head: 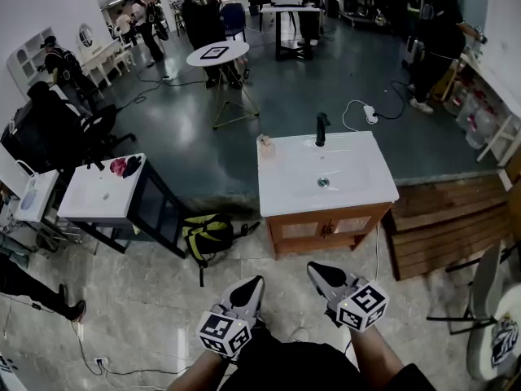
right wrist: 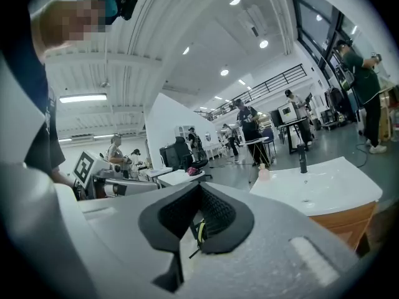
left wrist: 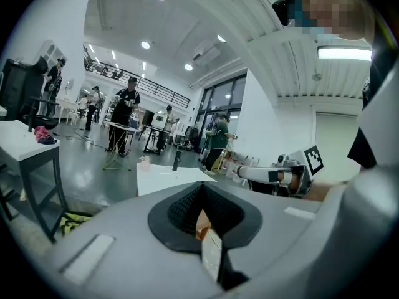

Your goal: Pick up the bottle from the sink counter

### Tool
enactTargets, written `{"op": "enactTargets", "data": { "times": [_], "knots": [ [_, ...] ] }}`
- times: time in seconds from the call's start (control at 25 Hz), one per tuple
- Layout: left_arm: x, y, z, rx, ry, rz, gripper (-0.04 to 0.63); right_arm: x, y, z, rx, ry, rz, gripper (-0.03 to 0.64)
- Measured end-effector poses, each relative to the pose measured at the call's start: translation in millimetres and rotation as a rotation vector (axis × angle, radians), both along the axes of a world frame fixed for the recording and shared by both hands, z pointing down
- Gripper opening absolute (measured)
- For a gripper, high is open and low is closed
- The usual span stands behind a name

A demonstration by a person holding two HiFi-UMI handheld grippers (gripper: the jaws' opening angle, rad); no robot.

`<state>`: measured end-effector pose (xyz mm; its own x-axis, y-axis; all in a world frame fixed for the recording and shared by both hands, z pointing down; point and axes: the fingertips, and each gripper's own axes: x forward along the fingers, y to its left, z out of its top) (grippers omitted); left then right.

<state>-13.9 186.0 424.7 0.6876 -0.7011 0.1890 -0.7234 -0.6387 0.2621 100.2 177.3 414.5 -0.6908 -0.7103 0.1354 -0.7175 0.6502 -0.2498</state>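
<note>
Approach step: left gripper [head: 254, 285] and right gripper [head: 317, 271] hang well short of the desk [head: 285, 194], jaws pressed together, empty. Next: close in on the bottle [head: 264, 145], jaws spread.

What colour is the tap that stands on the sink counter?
Black. The tap shows best in the head view.

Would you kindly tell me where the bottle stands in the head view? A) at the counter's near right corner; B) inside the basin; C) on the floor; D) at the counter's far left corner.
D: the bottle stands on the sink counter at its far left corner, left of the black faucet, outside the basin.
</note>
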Motion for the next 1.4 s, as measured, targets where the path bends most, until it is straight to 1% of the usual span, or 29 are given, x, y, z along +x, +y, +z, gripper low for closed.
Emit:
{"op": "enactTargets", "data": {
  "times": [0.24,0.48,0.72,0.84,1.2,1.4],
  "knots": [
    [3,-8,4,-0.006,-0.005,0.008,0.003,5,-9,3,-0.01,-0.01,0.013,0.002],
    [2,-23,5,-0.014,-0.01,0.022,0.003,7,-19,3,-0.022,-0.043,0.023,0.0],
    [-1,-39,3,-0.018,-0.002,0.029,0.003,5,-32,2,-0.005,-0.046,0.027,0.0],
    [-6,-46,3,-0.02,0.005,0.028,0.003,2,-41,1,0.009,-0.039,0.041,0.0],
    [-30,-70,4,-0.026,0.012,0.008,0.003,-12,-70,1,0.009,-0.04,0.053,0.0],
    [-44,-81,2,-0.029,0.01,-0.001,0.003,-23,-82,-5,0.029,-0.062,0.05,0.002]
  ]
}}
